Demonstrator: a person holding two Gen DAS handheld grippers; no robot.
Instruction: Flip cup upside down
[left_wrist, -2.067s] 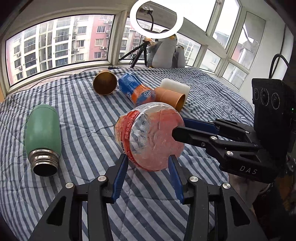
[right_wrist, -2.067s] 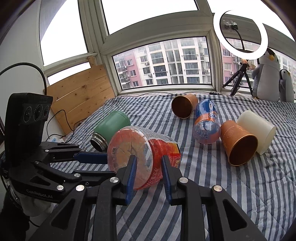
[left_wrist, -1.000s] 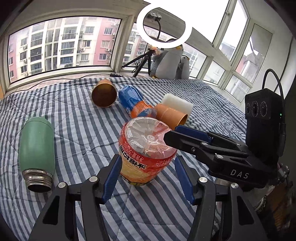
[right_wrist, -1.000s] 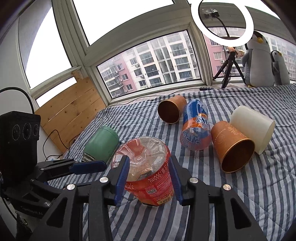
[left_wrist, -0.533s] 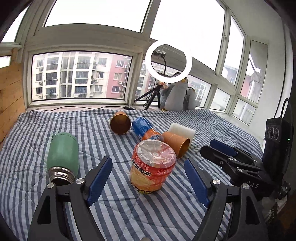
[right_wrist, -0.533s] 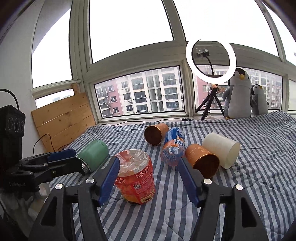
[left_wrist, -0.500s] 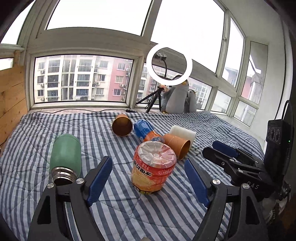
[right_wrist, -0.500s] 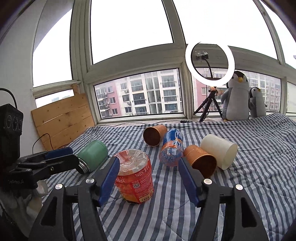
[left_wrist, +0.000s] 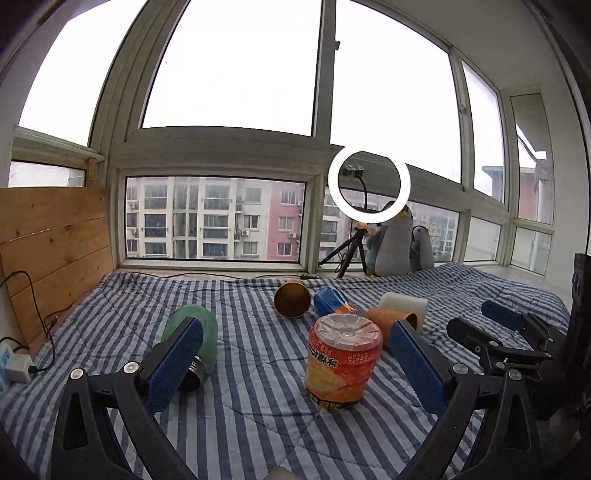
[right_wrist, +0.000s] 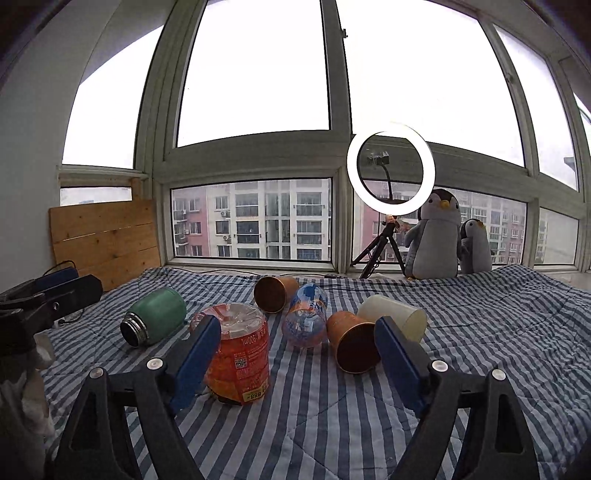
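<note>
**Cup Standing Base-Up on the Bed, Both Grippers Spread Wide**

Far left on the striped bed lies a green flask on its side, its steel mouth facing the cameras.

Next comes the cup, a cut-off clear plastic bottle with an orange label. It stands upright with its ribbed base on top and its open end down on the bed. The label reads "900mL", printed upside down, with a QR code below it and a yellow tag marked "888" at the lower edge. In the left wrist view the cup shows red Chinese characters that cannot be read clearly.

Right of the cup lie a brown paper cup, a blue and orange bottle, a second brown cup and a white cup, all on their sides.

The left gripper has its jaws wide apart; the cup stands between them, touching neither. The right gripper also has its jaws wide apart and holds nothing; the cup stands just beside the left jaw, partly hidden behind it.
</note>
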